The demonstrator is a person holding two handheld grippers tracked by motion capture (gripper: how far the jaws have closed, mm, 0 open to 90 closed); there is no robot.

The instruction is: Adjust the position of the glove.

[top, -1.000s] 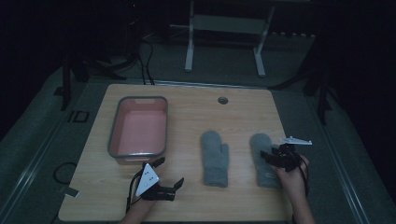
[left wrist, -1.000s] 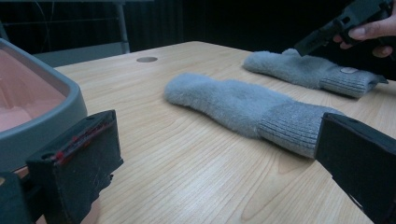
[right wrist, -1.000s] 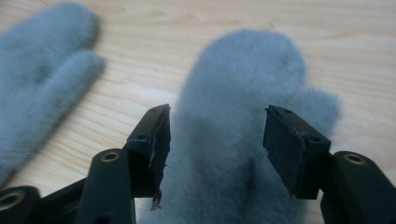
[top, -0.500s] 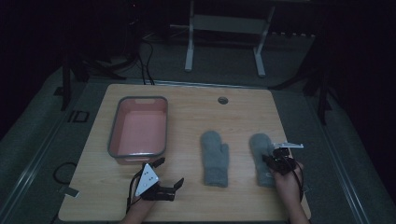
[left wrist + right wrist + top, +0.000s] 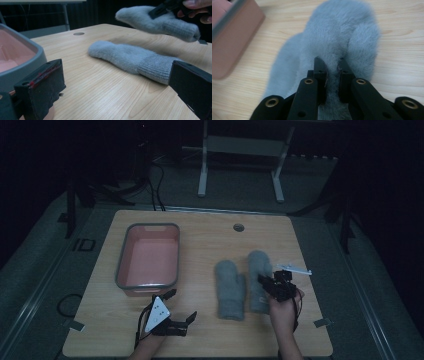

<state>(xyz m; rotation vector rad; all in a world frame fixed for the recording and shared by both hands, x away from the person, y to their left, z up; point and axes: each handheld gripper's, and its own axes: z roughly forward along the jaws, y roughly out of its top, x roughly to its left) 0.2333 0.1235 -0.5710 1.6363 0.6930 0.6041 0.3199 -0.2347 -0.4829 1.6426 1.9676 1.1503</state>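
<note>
Two grey fluffy mittens are in the high view. The left mitten (image 5: 230, 287) lies flat on the wooden table (image 5: 200, 235). My right gripper (image 5: 262, 281) is shut on the right mitten (image 5: 257, 262), now close beside the other. In the right gripper view its jaws (image 5: 331, 63) pinch the mitten's (image 5: 342, 30) fur. The left gripper view shows that mitten (image 5: 160, 22) lifted off the table above the lying mitten (image 5: 130, 58). My left gripper (image 5: 181, 305) rests open near the front edge, its jaws (image 5: 116, 67) wide apart with nothing between them.
A grey-rimmed pink tub (image 5: 120, 270) stands at the table's left, just beyond the left gripper. A round cable hole (image 5: 238, 227) sits near the far edge. A metal stand (image 5: 202, 165) and cables are on the floor behind the table.
The right gripper closed on the right mitten, then carried it left toward the other mitten and slightly up. The left gripper stayed put.
</note>
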